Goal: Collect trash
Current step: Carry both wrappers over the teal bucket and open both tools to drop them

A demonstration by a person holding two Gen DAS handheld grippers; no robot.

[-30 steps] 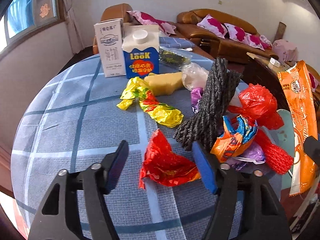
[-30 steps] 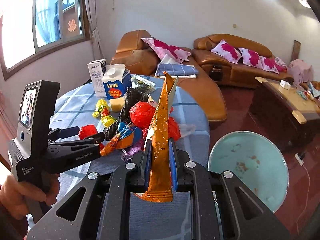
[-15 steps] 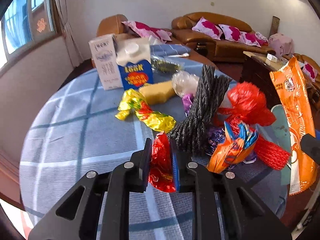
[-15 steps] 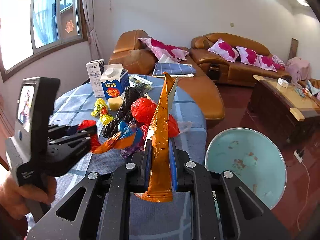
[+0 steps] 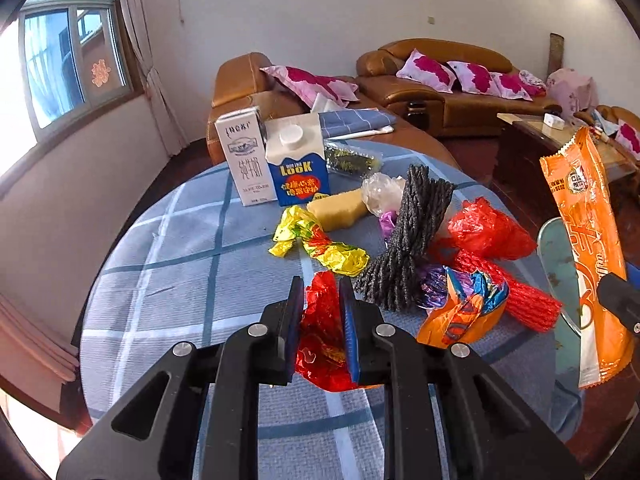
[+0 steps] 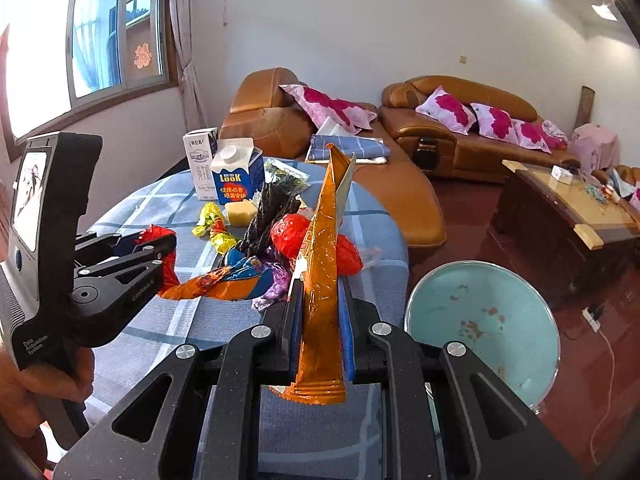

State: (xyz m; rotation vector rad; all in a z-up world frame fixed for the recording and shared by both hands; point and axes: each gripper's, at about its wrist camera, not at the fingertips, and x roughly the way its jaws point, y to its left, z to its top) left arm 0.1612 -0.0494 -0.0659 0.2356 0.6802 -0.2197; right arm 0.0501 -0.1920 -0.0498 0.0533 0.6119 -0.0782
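Observation:
My left gripper [image 5: 320, 296] is shut on a crumpled red wrapper [image 5: 322, 344] and holds it above the blue checked table [image 5: 180, 248]. It also shows in the right wrist view [image 6: 160, 248]. My right gripper [image 6: 318, 296] is shut on a long orange snack wrapper [image 6: 322, 280], held upright near the table's right edge; the wrapper also shows in the left wrist view [image 5: 588, 248]. A pile of trash lies on the table: a yellow wrapper [image 5: 316, 240], a black mesh sleeve [image 5: 408, 236], a red bag [image 5: 488, 228], a red net [image 5: 516, 296] and an orange-blue wrapper [image 5: 464, 312].
Two cartons [image 5: 276, 160] stand at the table's far side with a yellow sponge [image 5: 336, 210] and clear bags. A turquoise bin [image 6: 484, 324] stands on the floor right of the table. Sofas and a wooden coffee table [image 6: 568, 208] lie beyond.
My left gripper closed on the red wrapper and lifted it off the table. My right gripper kept hold of the orange wrapper and stayed nearly still.

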